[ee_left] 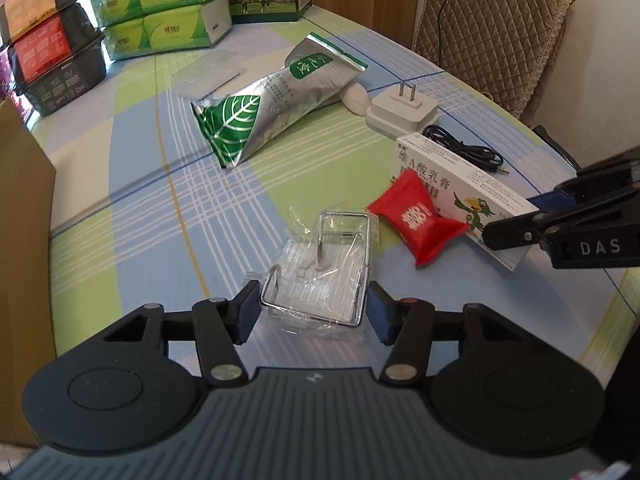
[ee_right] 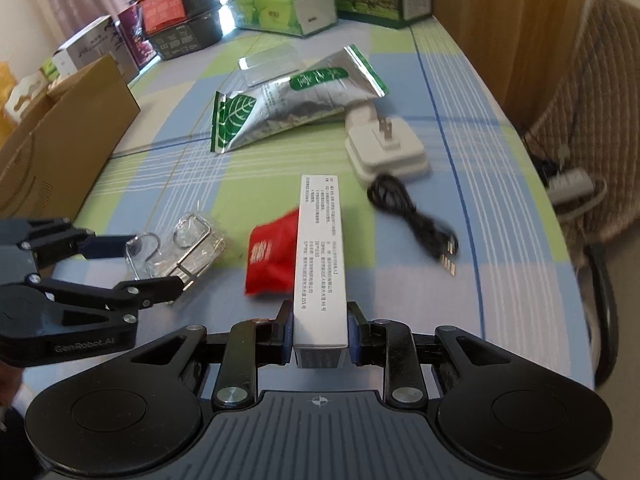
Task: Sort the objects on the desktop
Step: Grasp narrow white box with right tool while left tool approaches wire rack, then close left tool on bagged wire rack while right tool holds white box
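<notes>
A metal wire hook sealed in clear plastic (ee_left: pixel 316 280) lies on the checked tablecloth. My left gripper (ee_left: pixel 314 304) stands open with one finger on each side of it; the right wrist view shows the same, left gripper (ee_right: pixel 144 264) around the wrapped hook (ee_right: pixel 180 248). My right gripper (ee_right: pixel 320 320) is shut on the near end of a long white medicine box (ee_right: pixel 318 264), which points away along the fingers. A red packet (ee_right: pixel 272 260) lies against the box's left side. In the left wrist view the right gripper (ee_left: pixel 516 218) holds the white box (ee_left: pixel 452 176) beside the red packet (ee_left: pixel 416 224).
A silver and green pouch (ee_left: pixel 272 112), a white plug adapter (ee_left: pixel 404 110), a white oval object (ee_left: pixel 354 98) and a coiled black cable (ee_right: pixel 416 220) lie farther back. An open cardboard box (ee_right: pixel 60 152) stands at the left. Tissue packs (ee_left: pixel 160 12) and stacked boxes line the far edge.
</notes>
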Tool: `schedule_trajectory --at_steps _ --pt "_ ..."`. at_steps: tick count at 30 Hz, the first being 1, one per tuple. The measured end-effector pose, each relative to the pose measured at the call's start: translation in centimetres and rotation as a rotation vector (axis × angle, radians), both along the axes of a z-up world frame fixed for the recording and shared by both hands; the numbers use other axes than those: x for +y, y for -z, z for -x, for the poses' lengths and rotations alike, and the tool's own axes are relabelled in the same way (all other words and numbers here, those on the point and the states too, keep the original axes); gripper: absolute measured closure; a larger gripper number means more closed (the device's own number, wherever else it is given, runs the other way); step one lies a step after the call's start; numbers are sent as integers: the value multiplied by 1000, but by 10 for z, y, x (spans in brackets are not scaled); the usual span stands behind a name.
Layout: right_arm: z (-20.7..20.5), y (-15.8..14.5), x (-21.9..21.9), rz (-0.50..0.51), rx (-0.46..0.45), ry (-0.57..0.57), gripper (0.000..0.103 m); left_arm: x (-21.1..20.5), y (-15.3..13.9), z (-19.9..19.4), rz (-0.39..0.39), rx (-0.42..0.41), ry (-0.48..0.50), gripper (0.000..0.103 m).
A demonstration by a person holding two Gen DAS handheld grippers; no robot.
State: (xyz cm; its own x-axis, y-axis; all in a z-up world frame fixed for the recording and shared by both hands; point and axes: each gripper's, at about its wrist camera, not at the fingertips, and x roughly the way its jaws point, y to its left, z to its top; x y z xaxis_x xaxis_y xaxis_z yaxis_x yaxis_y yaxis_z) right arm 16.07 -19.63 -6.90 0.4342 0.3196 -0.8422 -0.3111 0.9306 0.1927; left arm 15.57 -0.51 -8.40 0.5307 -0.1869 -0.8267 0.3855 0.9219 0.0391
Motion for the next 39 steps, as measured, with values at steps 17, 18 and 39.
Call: schedule_trajectory --at_steps 17,18,39 --pt "39 -9 -14 0 -35 97 54 12 2 47 8 -19 -33 47" --pt "37 -8 -13 -1 -36 87 52 13 2 48 12 -25 -31 42" --pt "26 18 7 53 -43 -17 66 14 18 34 -34 -52 55 38"
